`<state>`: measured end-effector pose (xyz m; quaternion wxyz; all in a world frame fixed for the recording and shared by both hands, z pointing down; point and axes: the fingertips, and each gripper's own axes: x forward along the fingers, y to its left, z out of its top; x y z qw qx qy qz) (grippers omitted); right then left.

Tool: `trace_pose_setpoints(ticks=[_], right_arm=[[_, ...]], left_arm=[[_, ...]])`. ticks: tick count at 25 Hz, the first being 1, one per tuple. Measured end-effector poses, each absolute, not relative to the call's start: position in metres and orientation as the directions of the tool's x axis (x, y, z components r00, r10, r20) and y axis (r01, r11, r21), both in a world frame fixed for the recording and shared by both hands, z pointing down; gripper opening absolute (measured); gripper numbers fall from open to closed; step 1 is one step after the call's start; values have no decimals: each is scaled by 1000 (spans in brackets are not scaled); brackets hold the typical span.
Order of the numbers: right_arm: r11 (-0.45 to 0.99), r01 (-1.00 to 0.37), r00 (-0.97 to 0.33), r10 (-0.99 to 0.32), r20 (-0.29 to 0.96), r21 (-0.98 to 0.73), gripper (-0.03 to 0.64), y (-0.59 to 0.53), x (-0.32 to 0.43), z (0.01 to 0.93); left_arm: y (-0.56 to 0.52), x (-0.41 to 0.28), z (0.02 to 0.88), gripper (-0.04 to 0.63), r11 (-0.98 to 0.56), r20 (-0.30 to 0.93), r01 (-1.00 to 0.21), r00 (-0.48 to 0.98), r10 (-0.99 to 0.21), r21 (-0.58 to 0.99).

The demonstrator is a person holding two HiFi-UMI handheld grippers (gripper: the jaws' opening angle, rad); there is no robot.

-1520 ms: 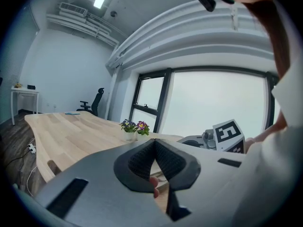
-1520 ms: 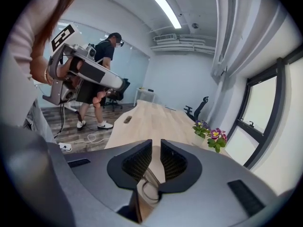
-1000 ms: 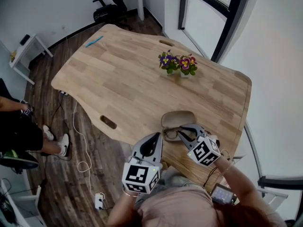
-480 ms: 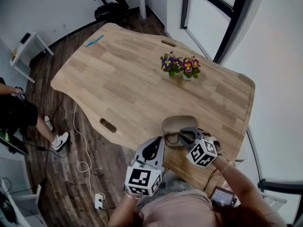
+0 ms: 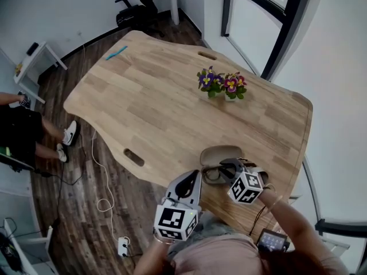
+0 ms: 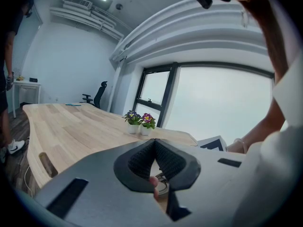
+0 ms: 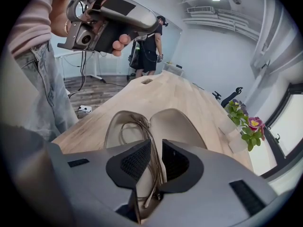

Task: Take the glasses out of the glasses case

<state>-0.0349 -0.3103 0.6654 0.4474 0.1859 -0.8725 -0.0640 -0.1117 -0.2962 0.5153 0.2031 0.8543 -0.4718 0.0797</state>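
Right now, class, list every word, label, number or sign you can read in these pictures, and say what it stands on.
None can be read.
Left gripper and right gripper: their cubes carry black-and-white square markers, no letters.
Glasses case and glasses: no print visible.
Device by the person's right wrist: screen too small to read.

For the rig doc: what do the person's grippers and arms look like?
The left gripper and right gripper are grey moulded shells with black ribbed pads, each carrying a white cube with black square markers. The person wears a pink top; forearms bare.
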Motion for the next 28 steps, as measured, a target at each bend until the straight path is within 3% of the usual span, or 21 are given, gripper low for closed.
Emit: trace_pose_setpoints(ticks=[16, 28], right_arm=[[980, -84, -538, -199, 819, 183, 20, -306, -46, 679], [957, -100, -544, -283, 790, 274, 14, -306, -46, 658]], left_arm=[[-298, -123, 516, 2, -463, 334, -843, 534, -776, 273], [-295, -128, 507, 0, -463, 310, -848, 527, -792, 258]])
